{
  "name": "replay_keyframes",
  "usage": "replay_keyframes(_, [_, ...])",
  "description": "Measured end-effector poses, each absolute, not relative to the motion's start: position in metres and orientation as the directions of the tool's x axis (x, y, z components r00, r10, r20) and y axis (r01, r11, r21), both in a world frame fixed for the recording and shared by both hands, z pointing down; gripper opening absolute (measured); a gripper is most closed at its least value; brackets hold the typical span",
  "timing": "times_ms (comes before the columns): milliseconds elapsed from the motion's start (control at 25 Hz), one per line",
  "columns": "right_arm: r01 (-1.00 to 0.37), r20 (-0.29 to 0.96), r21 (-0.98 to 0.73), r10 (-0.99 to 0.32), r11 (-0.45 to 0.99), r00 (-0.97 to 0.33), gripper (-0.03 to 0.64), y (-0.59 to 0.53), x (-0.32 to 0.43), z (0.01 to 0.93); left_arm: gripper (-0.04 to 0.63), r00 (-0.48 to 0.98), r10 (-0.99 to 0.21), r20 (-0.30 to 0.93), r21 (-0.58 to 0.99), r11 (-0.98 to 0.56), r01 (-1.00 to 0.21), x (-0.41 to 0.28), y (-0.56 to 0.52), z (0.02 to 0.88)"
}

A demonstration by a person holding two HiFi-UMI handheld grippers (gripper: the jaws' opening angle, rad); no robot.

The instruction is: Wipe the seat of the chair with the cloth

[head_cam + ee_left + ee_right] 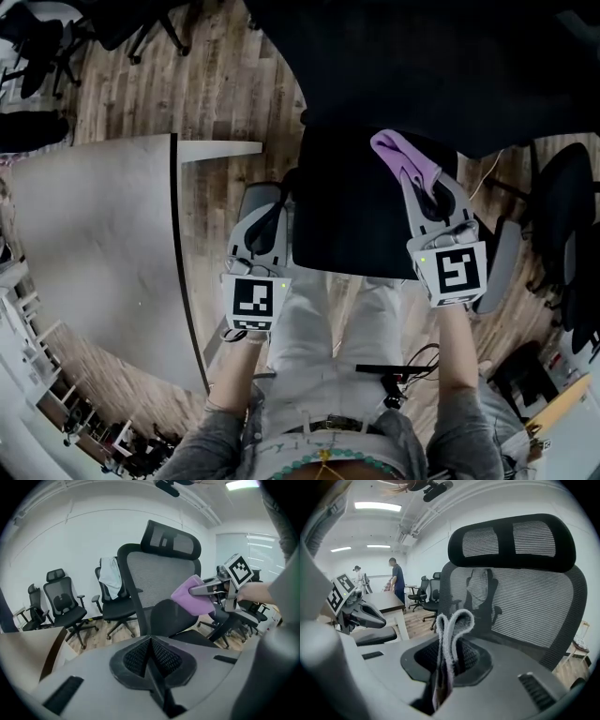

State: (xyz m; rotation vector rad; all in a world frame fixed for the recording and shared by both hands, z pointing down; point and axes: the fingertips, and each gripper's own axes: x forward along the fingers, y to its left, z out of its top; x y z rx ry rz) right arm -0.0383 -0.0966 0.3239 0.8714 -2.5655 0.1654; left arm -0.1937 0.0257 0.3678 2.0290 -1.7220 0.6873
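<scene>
The black chair seat (352, 220) lies in front of me, below the head view's dark upper part. My right gripper (401, 161) hangs over the seat's far right part, shut on a folded purple cloth (405, 155). In the right gripper view the cloth (451, 634) stands up in a loop between the jaws, facing the mesh backrest (525, 606). My left gripper (279, 192) is shut with nothing in it, at the seat's left edge. The left gripper view shows the chair (161, 573), the cloth (190, 601) and the right gripper (196, 591).
A pale desk (94, 244) with a dark edge stands close on my left. Other office chairs (63, 604) stand along the far wall, one with a white cloth on it. Another black chair (567, 216) is at my right. Two people (397, 581) stand far off by a table.
</scene>
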Motion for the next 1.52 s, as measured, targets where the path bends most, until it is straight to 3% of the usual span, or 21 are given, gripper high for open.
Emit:
replay_keyframes(360, [-0.435, 0.533, 0.163, -0.45, 0.886, -0.717, 0.052, -0.107, -0.033, 0.365, 0.003, 0.071, -0.776, 0.626, -0.093, -0.166, -0.982, -0.207, 0.025, 0.39])
replay_keyframes(560, [-0.494, 0.504, -0.021, -0.417, 0.869, -0.756, 0.052, -0.109, -0.05, 0.408, 0.003, 0.062, -0.777, 0.626, -0.135, -0.187, -0.973, -0.205, 0.022, 0.397])
replay_keyframes(960, [-0.501, 0.571, -0.106, -0.36, 0.859, -0.738, 0.052, -0.087, -0.079, 0.489, 0.003, 0.061, -0.771, 0.634, -0.163, -0.21, -0.964, -0.207, 0.021, 0.409])
replay_keyframes(1360, [-0.624, 0.641, -0.281, -0.342, 0.729, -0.687, 0.052, -0.091, -0.102, 0.56, 0.003, 0.038, -0.742, 0.669, -0.203, -0.232, -0.951, -0.206, 0.019, 0.413])
replay_keyframes(1520, [-0.644, 0.66, -0.295, -0.336, 0.706, -0.672, 0.052, -0.089, -0.117, 0.579, 0.003, -0.004, -0.737, 0.676, -0.289, -0.261, -0.921, -0.215, 0.02, 0.414])
